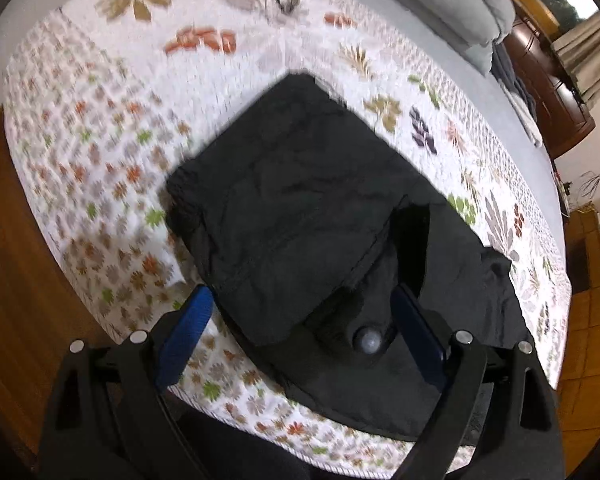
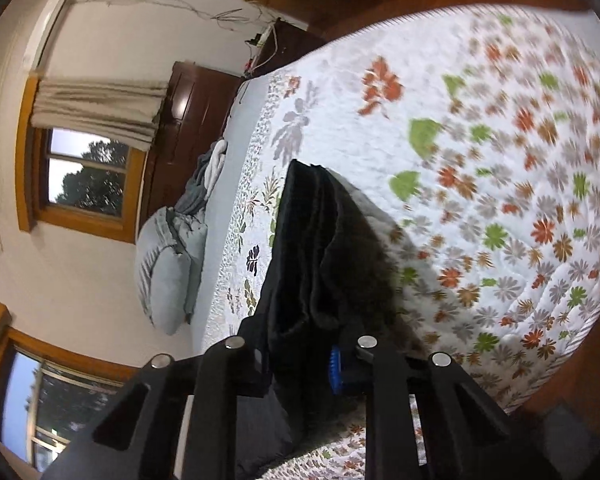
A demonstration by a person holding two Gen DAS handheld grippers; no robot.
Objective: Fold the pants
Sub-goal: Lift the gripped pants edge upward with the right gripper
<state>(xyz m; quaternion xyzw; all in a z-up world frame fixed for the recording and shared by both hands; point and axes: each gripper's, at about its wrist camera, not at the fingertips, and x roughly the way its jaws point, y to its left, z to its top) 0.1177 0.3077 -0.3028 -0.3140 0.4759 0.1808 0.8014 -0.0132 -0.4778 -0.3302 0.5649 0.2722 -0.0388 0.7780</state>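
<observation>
White quilt (image 1: 100, 152) with orange, green and grey flowers covers the bed, and it fills most of both views. Black pants (image 1: 300, 208) lie folded on it, in the centre of the left wrist view, and the pile reaches from about 12 o'clock down to 5 o'clock near the quilt edge. One flap of the cloth lies on top of the rest, and a round grey button (image 1: 369, 340) shows below it at 6 o'clock. Grey pillows (image 2: 168, 264) stand at 9 o'clock in the right wrist view, with a dark wooden cabinet (image 2: 192, 120) behind them at 10 o'clock. The left gripper (image 1: 300, 340) is spread wide over the near edge of the pants, and its blue fingers (image 1: 188, 328) are on both sides of the cloth and do not pinch it. The right gripper (image 2: 304, 364) is pressed together on a thick fold of the pants (image 2: 320, 248), which rises from its jaws toward 12 o'clock.
</observation>
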